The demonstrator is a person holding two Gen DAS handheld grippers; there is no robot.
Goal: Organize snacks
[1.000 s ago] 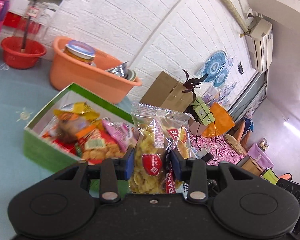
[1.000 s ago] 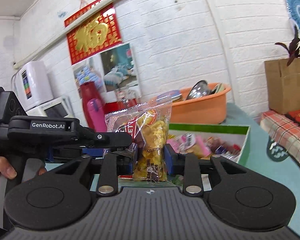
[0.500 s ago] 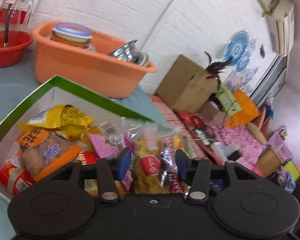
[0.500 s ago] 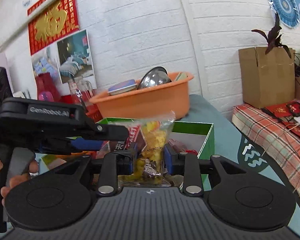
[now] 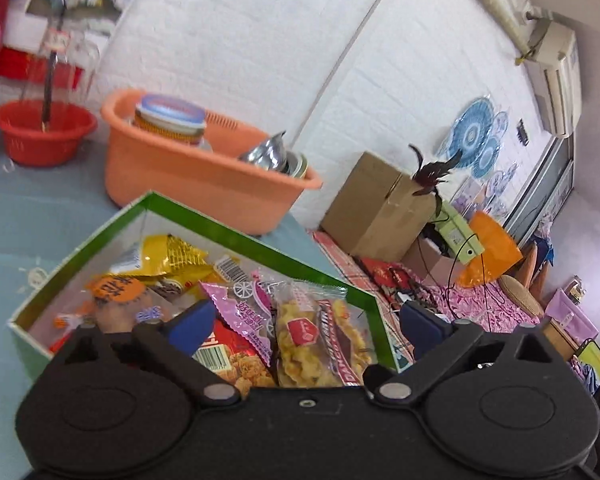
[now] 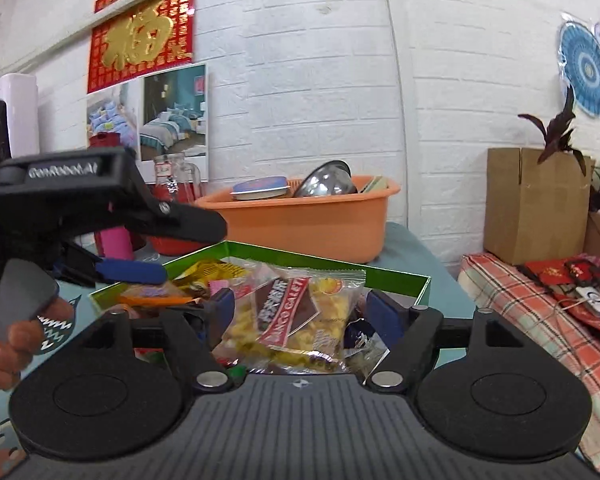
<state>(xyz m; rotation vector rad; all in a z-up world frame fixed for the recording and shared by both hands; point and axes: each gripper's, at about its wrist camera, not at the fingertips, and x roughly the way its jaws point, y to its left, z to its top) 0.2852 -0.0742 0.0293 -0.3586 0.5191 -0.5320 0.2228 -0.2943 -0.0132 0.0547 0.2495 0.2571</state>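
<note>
Chip bag (image 5: 316, 340) now in box (image 5: 100, 236)

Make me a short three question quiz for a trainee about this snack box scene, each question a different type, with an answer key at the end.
1. True or false: the clear bag of yellow chips lies in the green box.
2. Which stands behind the green box? A) an orange tub B) a blue bucket C) a wire basket
3. Fill in: the pads of the left gripper and the right gripper do not press the bag; both sets of jaws are ____.

Key: 1 true; 2 A; 3 opening.
</note>
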